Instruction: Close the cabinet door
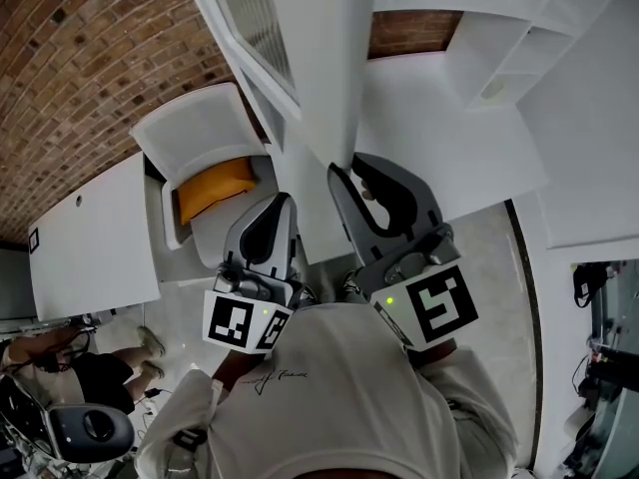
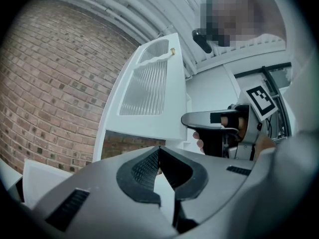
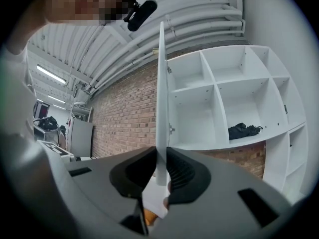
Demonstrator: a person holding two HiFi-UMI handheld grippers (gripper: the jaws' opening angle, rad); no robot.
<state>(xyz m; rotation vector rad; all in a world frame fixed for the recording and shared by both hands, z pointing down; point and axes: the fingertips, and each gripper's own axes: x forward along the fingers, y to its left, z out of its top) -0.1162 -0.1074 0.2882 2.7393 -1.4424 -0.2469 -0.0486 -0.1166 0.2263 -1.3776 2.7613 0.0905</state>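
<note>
Right gripper (image 3: 160, 153): the jaws are closed onto the lower edge of the cabinet door (image 3: 161, 83). The thin white panel stands edge-on between the two pads and rises from them toward 12 o'clock. Whether both pads bear fully on it cannot be confirmed, as a sliver of gap may show on the left pad.

Left gripper (image 2: 159, 149): the jaws are together at the tips with nothing between them. It is held low and apart from the door, which fills its view from 11 to 12 o'clock. The ribbed panel (image 2: 144, 86) and the small knob (image 2: 172, 50) face this side.

Position of the work: the door stands swung out, roughly square to the cabinet (image 3: 227, 103). The cabinet's open white compartments lie at 2 to 3 o'clock in the right gripper view. One compartment holds a dark bundle (image 3: 243, 130).

Progress, as judged: the grip is made, but the door is not closed. The whole swing toward the cabinet front is left to do.

Limits of observation:
- The head view cuts the door off at the top of the frame, and the person's torso covers the lower part of that view.
- The right gripper view shows small hardware along the door's inner face, too small to identify.
- No view shows a latch or the stop face on which the door will seat.
- The bundle's nature cannot be made out.
</note>
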